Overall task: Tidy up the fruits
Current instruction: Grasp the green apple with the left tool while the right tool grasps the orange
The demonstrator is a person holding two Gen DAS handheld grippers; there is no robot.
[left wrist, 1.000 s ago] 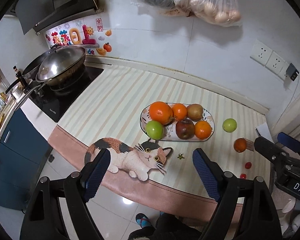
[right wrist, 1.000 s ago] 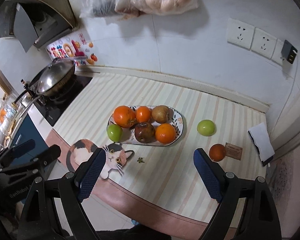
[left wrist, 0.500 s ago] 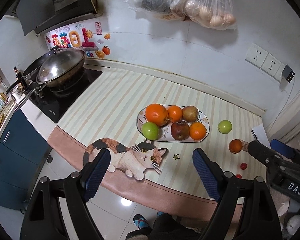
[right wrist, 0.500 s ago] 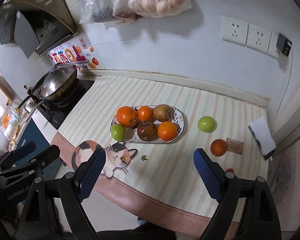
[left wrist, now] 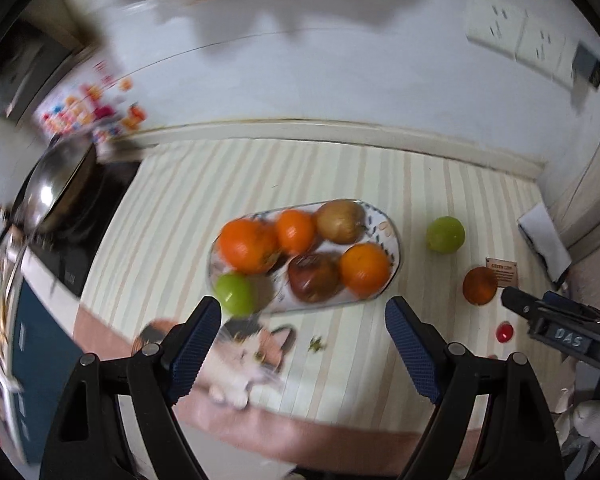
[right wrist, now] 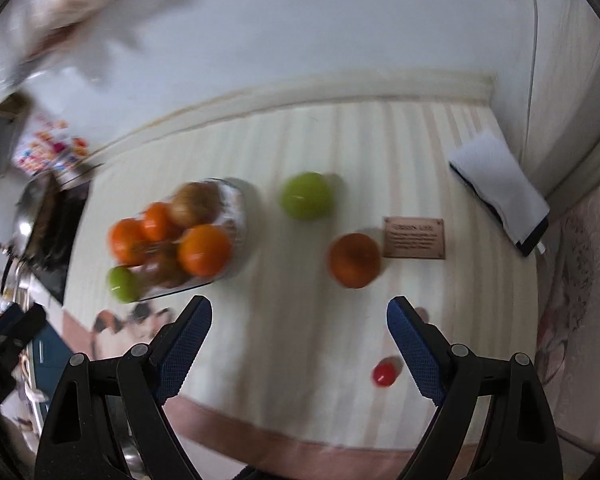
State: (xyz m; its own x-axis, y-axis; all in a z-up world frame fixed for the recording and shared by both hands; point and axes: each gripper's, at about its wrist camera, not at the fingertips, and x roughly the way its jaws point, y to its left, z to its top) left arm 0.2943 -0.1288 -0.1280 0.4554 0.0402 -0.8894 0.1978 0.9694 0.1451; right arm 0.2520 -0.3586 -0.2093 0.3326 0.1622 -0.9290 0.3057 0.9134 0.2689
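Wrist views show left gripper and right gripper fingers spread wide, empty.

Both tools, left and right, have dropped closer to the counter.

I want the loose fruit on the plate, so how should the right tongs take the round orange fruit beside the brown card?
Probably from above, closing across the widest middle of the round orange fruit. It sits alone on the striped mat, with the small brown card close on one side, so bring the fingers down on its two other, clear sides.
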